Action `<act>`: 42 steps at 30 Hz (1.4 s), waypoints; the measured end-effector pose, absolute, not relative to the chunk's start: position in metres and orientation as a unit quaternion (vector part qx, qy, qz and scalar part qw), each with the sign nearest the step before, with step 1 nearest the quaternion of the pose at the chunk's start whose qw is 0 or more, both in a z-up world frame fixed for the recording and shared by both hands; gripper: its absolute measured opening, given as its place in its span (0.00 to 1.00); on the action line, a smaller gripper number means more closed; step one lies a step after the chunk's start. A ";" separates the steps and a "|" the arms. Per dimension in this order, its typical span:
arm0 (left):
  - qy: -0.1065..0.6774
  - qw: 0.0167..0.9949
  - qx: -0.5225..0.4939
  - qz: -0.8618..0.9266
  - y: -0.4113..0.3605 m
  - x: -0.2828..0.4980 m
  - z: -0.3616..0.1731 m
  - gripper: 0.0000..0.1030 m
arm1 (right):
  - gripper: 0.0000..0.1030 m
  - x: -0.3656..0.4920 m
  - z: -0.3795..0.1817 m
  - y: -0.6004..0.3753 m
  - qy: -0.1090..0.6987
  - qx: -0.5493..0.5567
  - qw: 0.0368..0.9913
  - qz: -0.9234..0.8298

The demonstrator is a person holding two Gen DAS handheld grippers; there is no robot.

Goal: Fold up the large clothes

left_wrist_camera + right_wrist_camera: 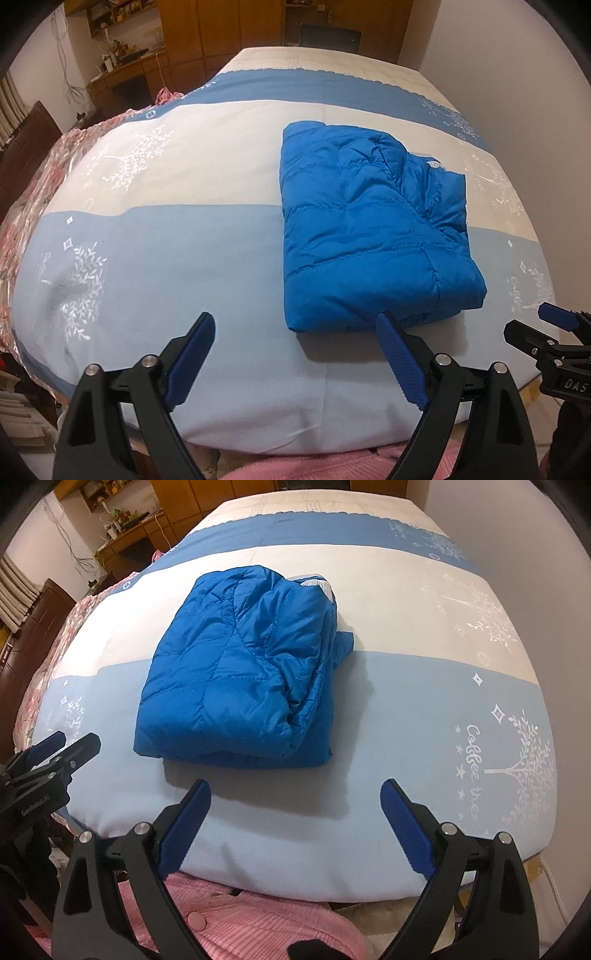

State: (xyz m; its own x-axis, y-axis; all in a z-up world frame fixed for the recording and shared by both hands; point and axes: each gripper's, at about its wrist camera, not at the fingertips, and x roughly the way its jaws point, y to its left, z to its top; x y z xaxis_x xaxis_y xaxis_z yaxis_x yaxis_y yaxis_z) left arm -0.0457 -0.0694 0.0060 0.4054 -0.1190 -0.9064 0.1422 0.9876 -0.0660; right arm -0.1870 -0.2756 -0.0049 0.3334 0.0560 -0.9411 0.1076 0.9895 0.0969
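Observation:
A blue quilted jacket [369, 229] lies folded into a thick rectangle on the bed; it also shows in the right wrist view [240, 664]. My left gripper [295, 325] is open and empty, held just in front of the jacket's near edge, its right fingertip overlapping that edge in view. My right gripper [295, 792] is open and empty, a short way in front of the jacket. Each gripper shows at the edge of the other's view: the right one [546, 325], the left one [74, 744].
The bed [184, 258] has a cover striped in light blue, white and darker blue with white tree prints. A floral pink quilt [22, 206] lies along its left side. A wooden desk and cabinets [129, 70] stand beyond. A white wall [535, 554] runs along the right.

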 end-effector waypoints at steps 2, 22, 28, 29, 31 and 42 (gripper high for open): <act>0.540 0.838 0.011 -0.076 -0.070 -0.049 0.007 0.86 | 0.90 -0.188 -0.004 -0.275 0.577 0.068 0.814 -0.019; 0.541 0.837 0.014 -0.081 -0.071 -0.060 0.014 0.86 | 0.90 -0.192 -0.003 -0.273 0.585 0.062 0.808 -0.034; 0.540 0.837 0.013 -0.083 -0.070 -0.060 0.014 0.86 | 0.90 -0.192 -0.003 -0.271 0.584 0.060 0.809 -0.035; 0.540 0.837 0.014 -0.083 -0.070 -0.061 0.014 0.86 | 0.90 -0.192 -0.003 -0.270 0.584 0.061 0.809 -0.035; 0.540 0.837 0.014 -0.083 -0.069 -0.061 0.014 0.86 | 0.90 -0.192 -0.003 -0.270 0.584 0.060 0.809 -0.035; 0.545 0.834 0.019 -0.083 -0.067 -0.061 0.013 0.86 | 0.90 -0.191 -0.003 -0.268 0.585 0.057 0.808 -0.036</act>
State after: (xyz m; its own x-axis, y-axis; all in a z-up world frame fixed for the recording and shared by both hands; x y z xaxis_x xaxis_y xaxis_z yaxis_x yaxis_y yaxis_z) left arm -0.0608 -0.0674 0.0131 0.3914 -0.1178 -0.9126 0.1589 0.9855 -0.0590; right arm -0.1912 -0.2675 -0.0031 0.3118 0.0078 -0.9501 0.1251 0.9909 0.0492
